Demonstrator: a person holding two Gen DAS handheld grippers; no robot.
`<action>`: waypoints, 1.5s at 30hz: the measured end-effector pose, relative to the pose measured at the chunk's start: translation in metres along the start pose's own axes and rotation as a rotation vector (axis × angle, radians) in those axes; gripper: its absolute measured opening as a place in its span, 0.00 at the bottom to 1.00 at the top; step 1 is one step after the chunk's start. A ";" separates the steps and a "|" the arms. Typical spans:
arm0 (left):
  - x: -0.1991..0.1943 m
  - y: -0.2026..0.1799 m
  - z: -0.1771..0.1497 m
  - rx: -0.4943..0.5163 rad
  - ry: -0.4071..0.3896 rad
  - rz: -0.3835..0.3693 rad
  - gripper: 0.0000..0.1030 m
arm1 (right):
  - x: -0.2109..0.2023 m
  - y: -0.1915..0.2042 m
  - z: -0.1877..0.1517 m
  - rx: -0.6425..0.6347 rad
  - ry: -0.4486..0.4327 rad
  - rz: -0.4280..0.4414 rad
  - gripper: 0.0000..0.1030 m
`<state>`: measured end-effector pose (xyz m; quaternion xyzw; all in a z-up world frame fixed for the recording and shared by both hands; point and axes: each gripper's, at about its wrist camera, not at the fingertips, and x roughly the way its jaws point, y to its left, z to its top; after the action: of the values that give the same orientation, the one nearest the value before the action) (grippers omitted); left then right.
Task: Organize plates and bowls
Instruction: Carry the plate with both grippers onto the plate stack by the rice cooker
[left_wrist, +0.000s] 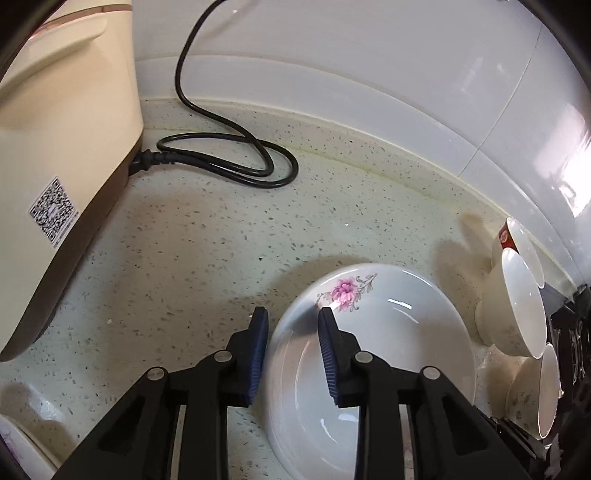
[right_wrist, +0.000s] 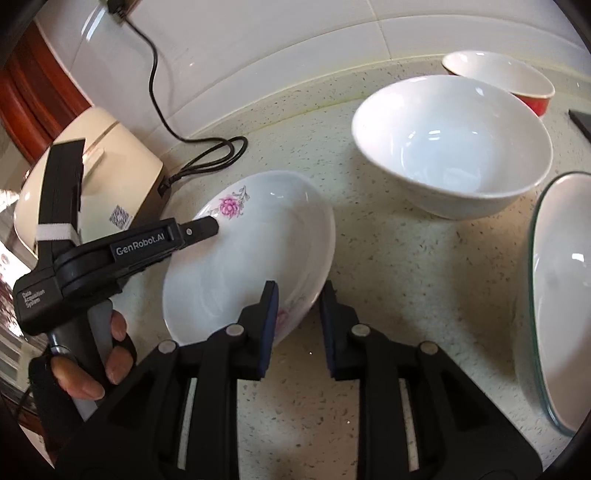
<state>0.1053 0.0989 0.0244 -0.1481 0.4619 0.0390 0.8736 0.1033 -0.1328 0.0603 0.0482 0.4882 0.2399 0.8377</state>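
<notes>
A white deep plate with a pink flower (left_wrist: 388, 332) (right_wrist: 258, 251) lies on the speckled counter. My left gripper (left_wrist: 291, 314) is open, its jaws straddling the plate's left rim, one finger inside and one outside. In the right wrist view the left gripper's finger (right_wrist: 201, 228) reaches over the rim by the flower. My right gripper (right_wrist: 299, 291) is open, its jaws straddling the plate's near right rim. A white bowl (right_wrist: 454, 147) (left_wrist: 517, 306) stands to the right. A red-sided bowl (right_wrist: 506, 79) (left_wrist: 517, 243) sits behind it.
A cream rice cooker (left_wrist: 62, 166) (right_wrist: 99, 173) stands at the left with a looped black power cord (left_wrist: 236, 162) (right_wrist: 207, 155). A glass-rimmed white dish (right_wrist: 565, 295) is at the far right. Another bowl (left_wrist: 535, 391) lies at the right edge. White tiled wall (left_wrist: 369, 74) behind.
</notes>
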 end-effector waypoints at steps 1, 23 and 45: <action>-0.001 0.001 -0.001 -0.009 -0.007 -0.005 0.27 | 0.000 -0.001 0.000 0.003 0.000 0.006 0.25; -0.057 0.011 -0.030 -0.044 -0.170 0.040 0.27 | -0.014 0.009 0.000 -0.019 -0.031 0.092 0.23; -0.122 0.058 -0.072 -0.102 -0.299 0.128 0.27 | -0.022 0.067 -0.021 -0.167 -0.052 0.262 0.23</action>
<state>-0.0335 0.1409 0.0727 -0.1547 0.3328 0.1396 0.9197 0.0523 -0.0873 0.0881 0.0478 0.4341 0.3858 0.8126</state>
